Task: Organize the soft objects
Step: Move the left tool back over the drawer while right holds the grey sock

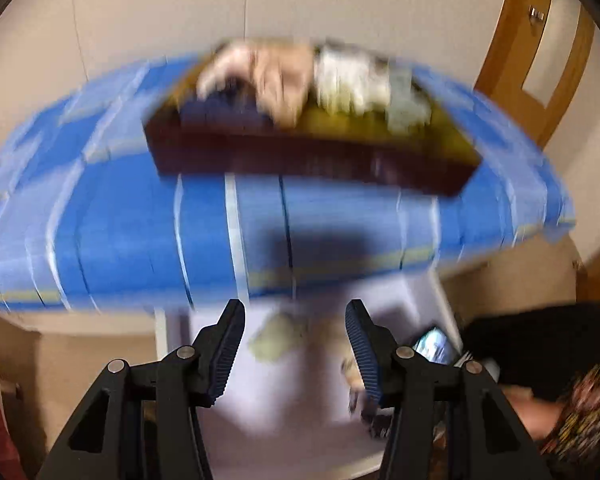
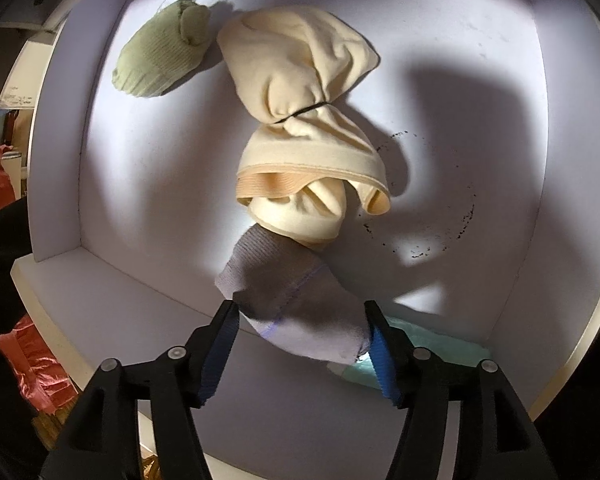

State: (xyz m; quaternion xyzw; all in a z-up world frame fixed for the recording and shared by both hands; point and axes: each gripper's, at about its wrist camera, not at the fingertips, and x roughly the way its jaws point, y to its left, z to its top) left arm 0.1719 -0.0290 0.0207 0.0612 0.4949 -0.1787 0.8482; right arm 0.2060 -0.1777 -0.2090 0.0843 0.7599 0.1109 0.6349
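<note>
Between the right gripper's (image 2: 300, 330) half-open jaws lies a grey sock (image 2: 288, 300), apparently released, long axis slanting away toward the cream bundle (image 2: 304, 120). Left gripper (image 1: 296, 340), jaws partly open and empty, hangs farther off, facing the tray (image 1: 312, 160).

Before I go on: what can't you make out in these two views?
- Left wrist view: motion blur smears the soft things on the dark tray; can't tell what they are.
- Right wrist view: the grey sock lies between the right gripper; whether the pads press it is unclear.
- Right wrist view: a teal item is mostly hidden by gripper and sock.

Both wrist views downward — shared white bin (image 2: 112, 280)
</note>
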